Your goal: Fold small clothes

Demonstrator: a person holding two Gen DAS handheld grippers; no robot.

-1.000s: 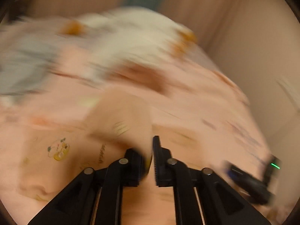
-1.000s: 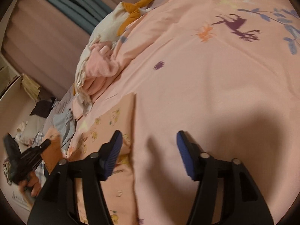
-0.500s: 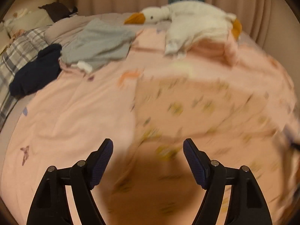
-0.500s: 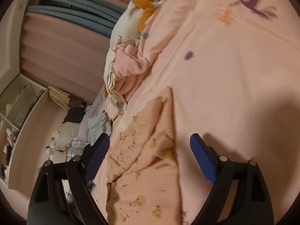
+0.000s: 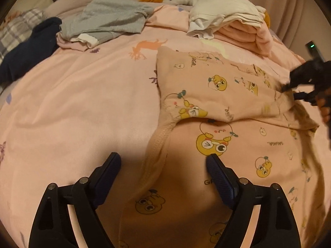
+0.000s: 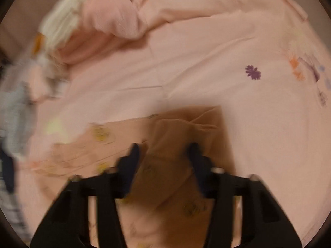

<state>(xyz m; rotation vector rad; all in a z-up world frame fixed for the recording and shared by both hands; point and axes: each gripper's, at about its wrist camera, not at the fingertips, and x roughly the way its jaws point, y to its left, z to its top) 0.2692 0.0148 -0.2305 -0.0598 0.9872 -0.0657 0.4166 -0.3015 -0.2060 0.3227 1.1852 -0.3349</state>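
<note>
A small peach garment [image 5: 223, 107] printed with yellow cartoon ducks lies on the pink bedspread [image 5: 82, 107], its upper part folded over the lower. My left gripper [image 5: 163, 169] is open and empty, low over the garment's left hem. My right gripper [image 6: 163, 157] is open, its fingers straddling the garment's folded right edge [image 6: 180, 136]; that view is blurred. The right gripper also shows in the left wrist view [image 5: 289, 92] at the garment's right edge.
A white goose plush [image 5: 206, 2] lies on folded pink cloth [image 5: 246, 35] at the back. A grey garment [image 5: 111, 18], a navy garment [image 5: 26, 51] and plaid cloth [image 5: 14, 26] lie at back left. Curtains hang behind the bed.
My left gripper was shut on the garment, then let go and opened; the garment now lies folded over. My right gripper has swung down onto the garment's right edge, jaws narrowing.
</note>
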